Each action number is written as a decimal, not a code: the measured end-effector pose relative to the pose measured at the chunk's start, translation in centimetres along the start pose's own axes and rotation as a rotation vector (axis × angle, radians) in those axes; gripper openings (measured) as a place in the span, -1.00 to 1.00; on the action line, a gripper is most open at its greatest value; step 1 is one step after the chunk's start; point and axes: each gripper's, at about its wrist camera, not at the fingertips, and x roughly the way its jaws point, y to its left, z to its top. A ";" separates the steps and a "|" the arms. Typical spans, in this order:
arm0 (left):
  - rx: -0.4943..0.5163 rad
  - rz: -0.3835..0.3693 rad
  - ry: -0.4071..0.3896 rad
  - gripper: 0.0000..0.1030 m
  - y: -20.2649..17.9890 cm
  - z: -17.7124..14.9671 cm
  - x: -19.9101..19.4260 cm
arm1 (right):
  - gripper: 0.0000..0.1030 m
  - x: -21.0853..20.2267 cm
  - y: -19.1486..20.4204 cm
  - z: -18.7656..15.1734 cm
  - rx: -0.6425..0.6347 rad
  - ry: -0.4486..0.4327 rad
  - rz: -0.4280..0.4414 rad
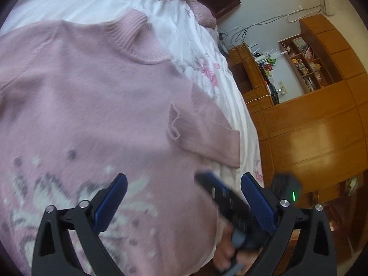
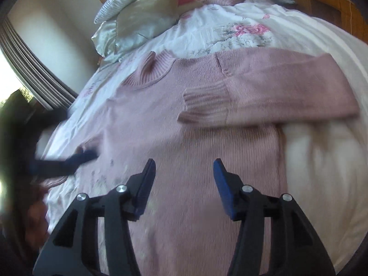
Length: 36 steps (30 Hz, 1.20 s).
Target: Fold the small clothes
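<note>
One sleeve [image 2: 271, 89] is folded across the sweater [image 2: 184, 149]; collar points away, hem toward both grippers. Left gripper [image 1: 184, 197] w/ jaws apart, empty, nearer the unfolded side; right gripper [image 2: 184, 179] also apart, empty.

The right hand-held gripper [image 2: 184, 168] is positioned above the lower body of the pink sweater [image 2: 184, 126], jaws spread apart, nothing between the blue pads [image 2: 220, 184]. The sweater lies flat on the bed [image 2: 322, 161], ribbed collar [image 2: 149, 73] toward 11 o'clock. One sleeve [image 2: 287, 92] is folded across the chest from 3 o'clock, its ribbed cuff [image 2: 204, 105] resting on the body. The left hand-held gripper [image 2: 87, 155], blurred, touches the sweater edge at 9 o'clock. Pillows [image 2: 138, 18] lie at 11 o'clock. The floral quilt [image 2: 241, 32] covers the bed at 12 o'clock.
</note>
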 end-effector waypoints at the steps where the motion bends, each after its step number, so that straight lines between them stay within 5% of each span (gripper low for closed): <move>1: -0.028 -0.024 0.025 0.93 0.1 1.3 1.7 | 0.09 -1.3 -0.1 -1.9 0.009 0.002 0.020; 3: -0.092 -0.062 0.085 0.92 0.6 3.4 5.4 | 0.17 -3.8 -0.3 -6.4 0.020 0.024 0.054; 7: -0.117 0.010 0.173 0.92 1.1 5.1 11.0 | 0.18 -6.7 -1.9 -14.1 0.099 0.099 0.097; 13: -0.059 0.064 0.225 0.88 -0.4 5.7 13.5 | 0.18 -7.4 -4.0 -21.8 0.272 0.214 0.129; 14: -0.051 0.082 0.217 0.72 -0.6 5.8 13.3 | 0.18 -7.3 -3.9 -22.5 0.283 0.224 0.130; 15: -0.043 0.111 0.226 0.00 -0.7 5.8 13.3 | 0.19 -7.1 -3.8 -23.0 0.293 0.233 0.130; 17: -0.049 0.168 0.232 -0.78 -0.3 5.8 13.1 | 0.19 -6.7 -3.7 -23.8 0.309 0.241 0.136; 26: 0.018 0.137 0.182 -0.87 -3.4 7.3 8.9 | 0.20 -6.6 -1.5 -24.1 0.303 0.225 0.158; 36: 0.112 0.233 0.048 -0.87 -6.9 11.9 -4.4 | 0.20 -8.0 -1.1 -24.6 0.309 0.206 0.184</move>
